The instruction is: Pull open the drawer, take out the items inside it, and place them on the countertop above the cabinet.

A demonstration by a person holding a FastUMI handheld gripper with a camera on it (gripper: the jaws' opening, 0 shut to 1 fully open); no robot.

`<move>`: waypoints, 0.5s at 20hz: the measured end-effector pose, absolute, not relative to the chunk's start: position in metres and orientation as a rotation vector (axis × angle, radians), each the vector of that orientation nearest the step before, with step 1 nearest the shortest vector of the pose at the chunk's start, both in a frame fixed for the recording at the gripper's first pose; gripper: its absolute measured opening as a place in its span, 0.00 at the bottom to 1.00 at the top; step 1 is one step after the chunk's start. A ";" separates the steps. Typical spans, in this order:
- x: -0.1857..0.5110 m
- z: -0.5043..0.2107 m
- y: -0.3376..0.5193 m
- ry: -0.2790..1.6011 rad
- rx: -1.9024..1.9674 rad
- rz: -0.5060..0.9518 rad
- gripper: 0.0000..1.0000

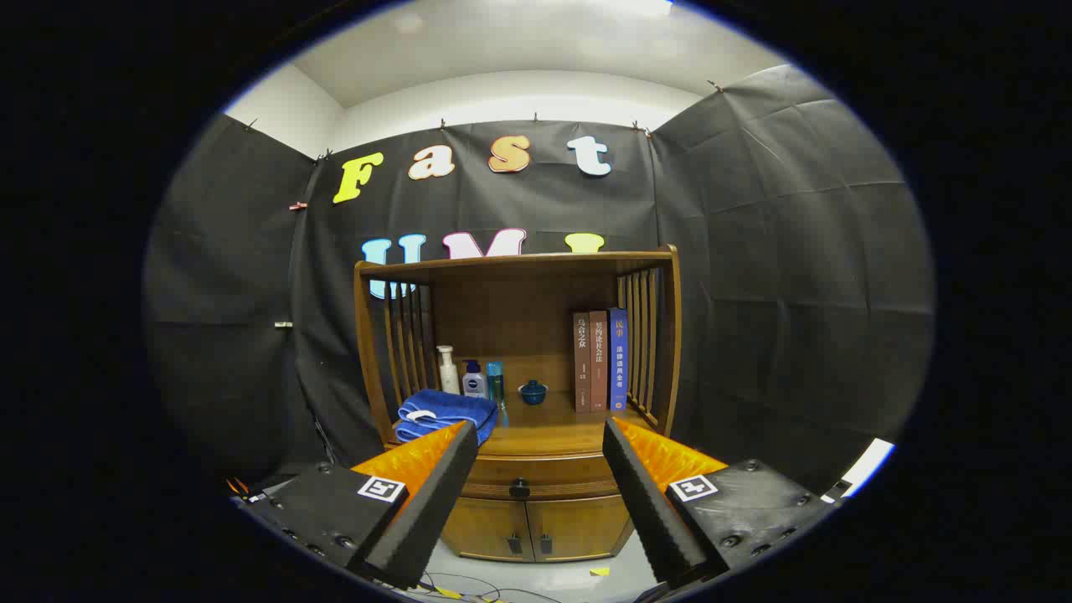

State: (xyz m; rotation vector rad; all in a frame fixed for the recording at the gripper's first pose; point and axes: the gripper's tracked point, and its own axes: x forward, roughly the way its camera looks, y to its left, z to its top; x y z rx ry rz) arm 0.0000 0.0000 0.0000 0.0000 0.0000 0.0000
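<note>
We see the two-finger gripper (540, 435) held well back from the brown wooden cabinet (519, 394), its fingers spread wide with nothing between them and touching nothing. In the gap between the fingertips, beyond them, sits the cabinet's shallow wooden drawer (536, 481), closed flush with the front, with a small dark round knob (519, 487) at its middle. We cannot see inside the drawer, so we cannot tell what it contains.

Directly below the drawer the cabinet has two curved wooden doors (536, 526), each with a small dark handle near the centre seam. Directly above the drawer lies the wooden countertop (548, 431), roofed by the cabinet's upper shelf and flanked by slatted side rails.

On the countertop, taking the cabinet as our reference: at its left front lies a folded blue towel (444, 414), partly hidden by the left finger's tip. Behind the towel, toward the cabinet's back panel, stand a white pump bottle (447, 369), a small white bottle with a dark blue label (474, 378) and a slim teal bottle (495, 381), close together in a row. Near the middle of the countertop rests a small dark blue bowl (533, 392). At the cabinet's right side three upright books (600, 360) lean together by the right slats, two brown and one blue.

On the pale floor in front of the cabinet's base we notice thin cables (469, 582) and a small yellow scrap (600, 572).
</note>
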 end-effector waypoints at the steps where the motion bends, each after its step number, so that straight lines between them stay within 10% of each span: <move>1: 0.000 -0.001 -0.001 0.001 -0.002 -0.003 0.99; 10: 0.004 -0.002 0.002 0.007 -0.018 -0.009 0.99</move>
